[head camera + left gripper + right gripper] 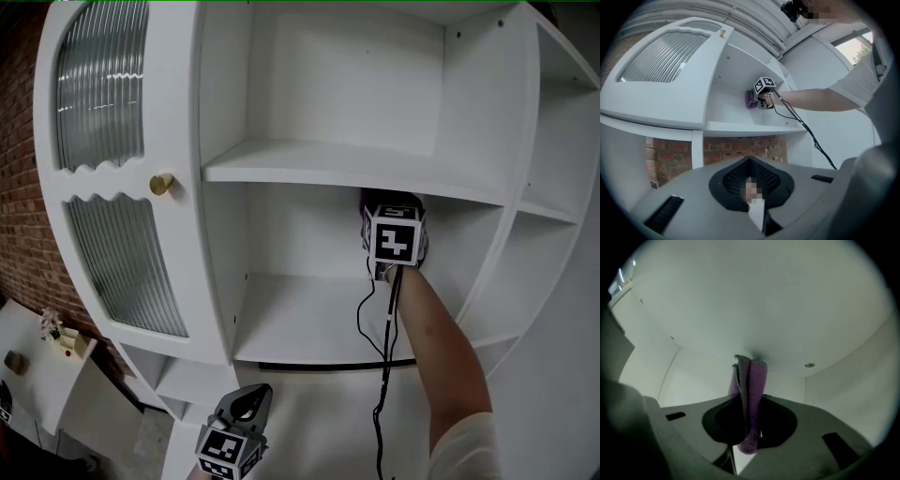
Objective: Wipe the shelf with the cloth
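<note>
White shelf (309, 323) fills the frame. At centre, right gripper (749, 434) pinches the cloth (752, 385), seemingly soft and light, by its folded middle against the back wall. Left gripper (246, 405), bottom left, is closed and empty.

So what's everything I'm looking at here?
Shelf unit: one, white, fills the head view.
Ribbed glass panels: two, clear, in its left door.
Knob: one, gold, on that door.
Brick wall: one, red-brown, left of the unit.
Small table: one, white, lower left.
Cloth: one, purple, against a white inner surface of the middle compartment.
Cable: one, black, hanging from the right gripper.
Right gripper: shut on the cloth.
Left gripper: shut, empty, low in front.
Arm: one, bare, reaching in.
</note>
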Demonstrator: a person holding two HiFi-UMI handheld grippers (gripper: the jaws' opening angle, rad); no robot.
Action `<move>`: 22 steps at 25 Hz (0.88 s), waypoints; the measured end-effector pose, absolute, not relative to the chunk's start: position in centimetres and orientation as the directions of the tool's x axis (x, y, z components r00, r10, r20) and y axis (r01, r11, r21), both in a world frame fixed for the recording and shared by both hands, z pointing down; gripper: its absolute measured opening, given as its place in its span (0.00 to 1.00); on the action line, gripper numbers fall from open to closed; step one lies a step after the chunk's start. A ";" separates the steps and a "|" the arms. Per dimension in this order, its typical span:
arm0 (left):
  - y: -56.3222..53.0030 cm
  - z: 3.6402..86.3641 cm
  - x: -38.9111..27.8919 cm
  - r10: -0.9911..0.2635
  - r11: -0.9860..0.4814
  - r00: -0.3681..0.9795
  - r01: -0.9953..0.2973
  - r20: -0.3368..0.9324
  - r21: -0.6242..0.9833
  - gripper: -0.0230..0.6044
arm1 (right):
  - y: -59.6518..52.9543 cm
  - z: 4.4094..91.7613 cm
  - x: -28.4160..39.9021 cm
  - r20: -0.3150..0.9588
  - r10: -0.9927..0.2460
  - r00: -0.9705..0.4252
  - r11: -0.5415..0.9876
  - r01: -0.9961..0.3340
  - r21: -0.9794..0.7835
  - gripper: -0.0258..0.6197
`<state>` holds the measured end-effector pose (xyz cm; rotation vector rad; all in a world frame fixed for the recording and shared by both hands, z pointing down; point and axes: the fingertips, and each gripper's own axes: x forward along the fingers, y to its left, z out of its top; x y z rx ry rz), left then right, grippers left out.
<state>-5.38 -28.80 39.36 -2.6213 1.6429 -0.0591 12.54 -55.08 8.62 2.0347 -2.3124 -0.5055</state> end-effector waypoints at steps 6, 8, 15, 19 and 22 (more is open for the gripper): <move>-28.9 39.9 -3.9 -0.889 -0.458 0.458 -0.886 0.030 -0.072 0.06 | -55.2 8.6 16.6 -0.183 -0.983 -0.029 -0.006 -0.982 0.188 0.15; -28.9 39.9 -3.7 -0.887 -0.461 0.460 -0.884 0.032 -0.072 0.06 | -55.2 8.4 17.7 -0.178 -0.984 0.007 -0.034 -0.988 0.152 0.15; -28.7 40.2 -3.7 -0.889 -0.459 0.457 -0.885 0.042 -0.083 0.06 | -54.9 8.4 19.2 -0.189 -0.981 0.042 -0.065 -0.991 0.118 0.15; -28.4 40.6 -4.2 -0.888 -0.459 0.458 -0.885 0.036 -0.075 0.06 | -53.6 8.6 17.0 -0.213 -0.976 -0.036 0.009 -0.992 0.127 0.15; -28.1 40.7 -4.8 -0.888 -0.460 0.460 -0.885 0.022 -0.072 0.06 | -52.1 9.0 13.9 -0.221 -0.970 -0.102 0.072 -0.988 0.140 0.15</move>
